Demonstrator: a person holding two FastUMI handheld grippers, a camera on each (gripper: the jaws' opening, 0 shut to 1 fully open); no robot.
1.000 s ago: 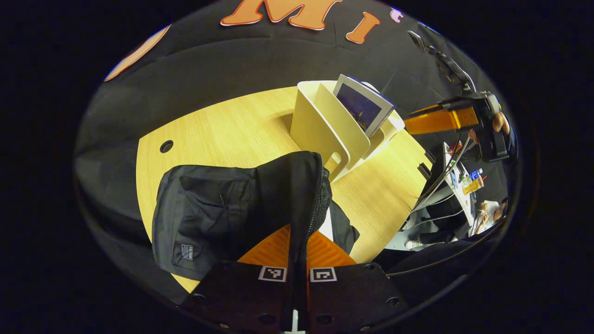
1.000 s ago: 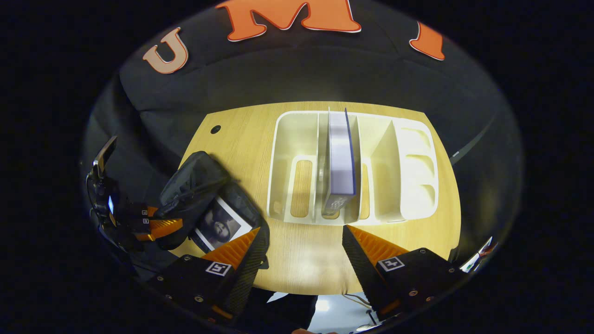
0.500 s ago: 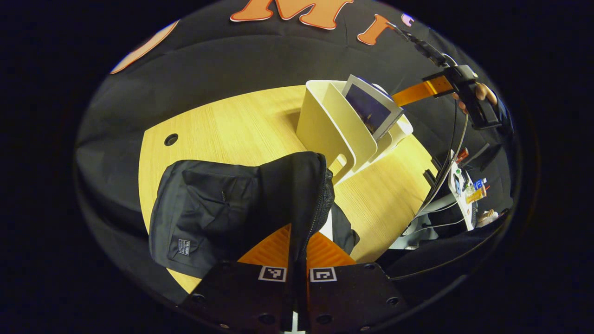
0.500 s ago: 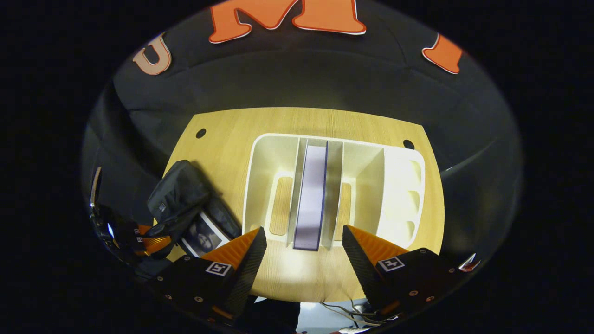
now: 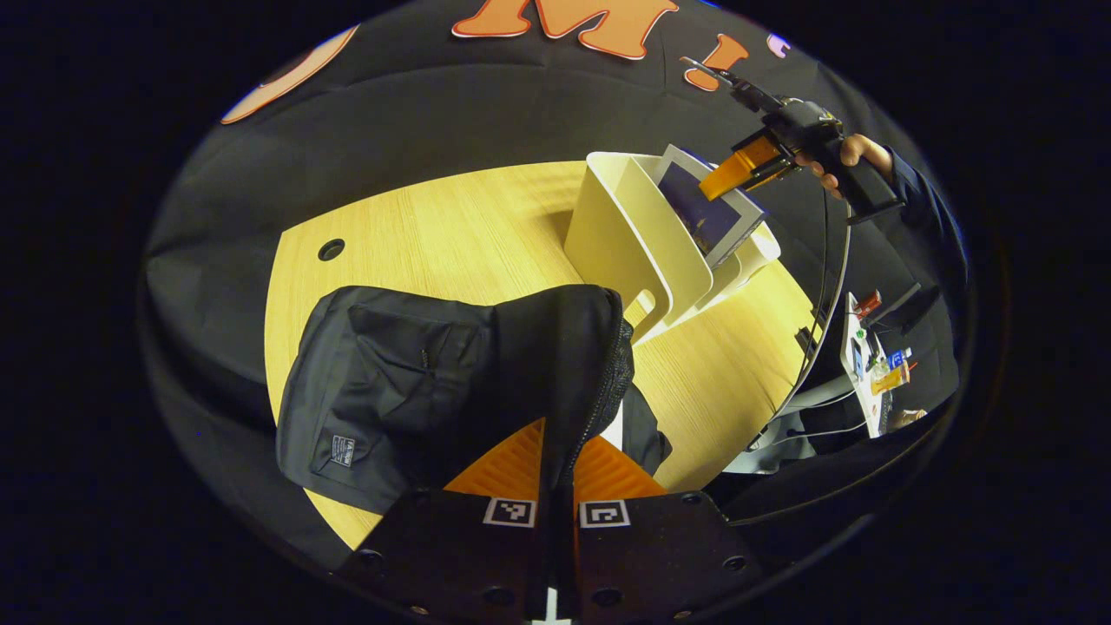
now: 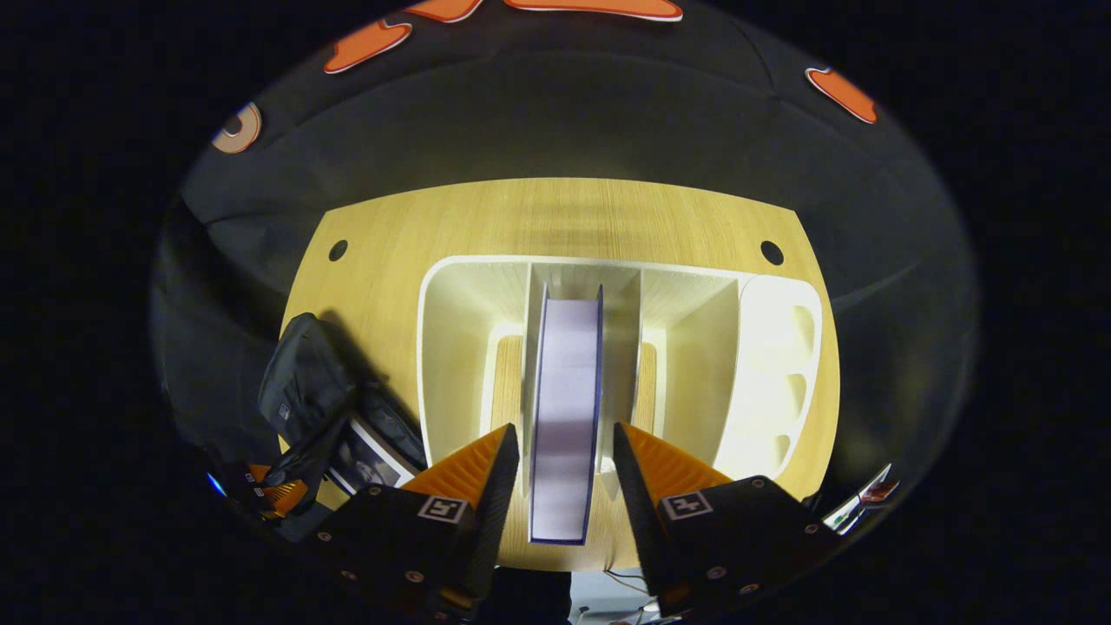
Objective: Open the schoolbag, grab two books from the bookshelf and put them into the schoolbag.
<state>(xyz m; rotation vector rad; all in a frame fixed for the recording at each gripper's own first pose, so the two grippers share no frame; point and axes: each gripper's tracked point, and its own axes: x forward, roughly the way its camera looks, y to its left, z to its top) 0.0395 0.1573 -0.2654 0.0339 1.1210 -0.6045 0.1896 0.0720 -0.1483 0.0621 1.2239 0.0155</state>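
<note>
The black schoolbag (image 5: 408, 382) lies on the wooden table (image 5: 451, 226). My left gripper (image 5: 564, 434) is shut on the zipper edge of its flap and holds it up. Through the opening, a book with a black-and-white cover (image 6: 371, 464) shows inside the schoolbag (image 6: 299, 391). In the middle slot of the cream bookshelf (image 6: 451, 347) a blue-edged book (image 6: 564, 391) stands upright. My right gripper (image 6: 565, 429) straddles it, open, with a thin gap on each side. In the left gripper view, the right gripper (image 5: 713, 184), held by a hand (image 5: 855, 152), reaches the book (image 5: 707, 217) in the bookshelf (image 5: 625, 234).
The table has round cable holes near its far corners (image 6: 338, 250) (image 6: 770, 253). The bookshelf's other slots hold nothing. Past the table's right edge stands a cluttered desk (image 5: 868, 347) with cables. Black cloth walls close the back.
My right gripper has moved forward and down over the shelved book, and its fingers have narrowed around it. The left gripper still holds the bag's flap up.
</note>
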